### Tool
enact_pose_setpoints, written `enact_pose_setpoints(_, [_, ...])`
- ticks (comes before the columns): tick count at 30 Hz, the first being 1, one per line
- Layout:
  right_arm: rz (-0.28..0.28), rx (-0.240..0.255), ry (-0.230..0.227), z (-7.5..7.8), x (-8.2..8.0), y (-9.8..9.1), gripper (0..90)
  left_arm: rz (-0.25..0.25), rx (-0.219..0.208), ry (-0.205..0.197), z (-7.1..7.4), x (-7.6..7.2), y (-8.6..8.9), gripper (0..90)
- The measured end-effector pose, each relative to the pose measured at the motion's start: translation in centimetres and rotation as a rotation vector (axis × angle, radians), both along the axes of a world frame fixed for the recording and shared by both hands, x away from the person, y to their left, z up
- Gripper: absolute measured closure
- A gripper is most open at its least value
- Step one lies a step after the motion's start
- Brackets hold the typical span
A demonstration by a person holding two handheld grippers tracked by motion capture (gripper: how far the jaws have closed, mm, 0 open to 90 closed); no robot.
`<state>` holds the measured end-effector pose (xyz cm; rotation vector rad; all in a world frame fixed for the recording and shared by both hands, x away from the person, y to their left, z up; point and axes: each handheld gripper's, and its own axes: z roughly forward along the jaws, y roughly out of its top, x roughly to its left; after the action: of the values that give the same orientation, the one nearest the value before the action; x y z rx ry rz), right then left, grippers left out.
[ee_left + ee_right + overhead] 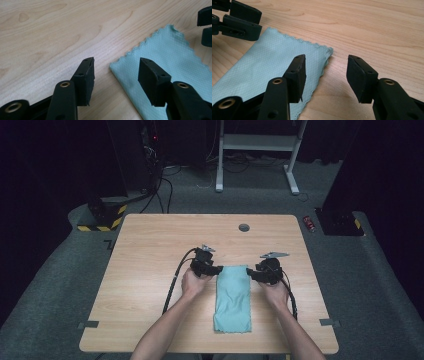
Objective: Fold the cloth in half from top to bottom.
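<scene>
A light teal cloth (pixel 233 297), folded into a long strip, lies flat on the wooden table (pixel 150 285) and runs from the middle toward the near edge. My left gripper (pixel 218 269) sits at the cloth's far left corner. In the left gripper view the left gripper (pixel 116 71) is open, with the cloth (pixel 170 57) corner on the table between and just past its jaws, untouched. My right gripper (pixel 251 272) sits at the far right corner. In the right gripper view the right gripper (pixel 325 72) is open over the cloth (pixel 269 65) edge and holds nothing.
A round grey grommet (pixel 244 227) sits near the table's far edge. Grey tape marks (pixel 88 324) lie at the near corners. Beyond the table are a white desk frame (pixel 257 150), a red can (pixel 310 223) and a yellow-black striped base (pixel 102 220).
</scene>
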<state>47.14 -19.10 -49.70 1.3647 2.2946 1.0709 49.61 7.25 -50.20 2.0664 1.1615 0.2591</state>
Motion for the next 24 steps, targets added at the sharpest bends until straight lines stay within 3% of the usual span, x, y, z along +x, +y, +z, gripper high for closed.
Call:
enact_pose_setpoints(2, [0.003,0.003,-0.003,-0.1,0.2,-0.1,50.6,0.009,-0.013,0.006,-0.1,0.3,0.0,47.7])
enact_pose_setpoints(7, [0.005,0.012,0.019,-0.6,0.4,0.0,51.9,-0.005,0.014,0.025,-0.4,0.9,-0.7,47.7])
enact_pose_setpoints(11, [0.001,0.010,0.006,-0.8,0.6,0.3,53.6,-0.007,0.032,0.038,-0.7,1.0,-1.1,48.0])
enact_pose_setpoints(24, [-0.003,-0.010,0.033,-1.1,1.8,0.9,57.8,-0.031,0.044,0.033,-0.7,1.0,-1.4,55.3])
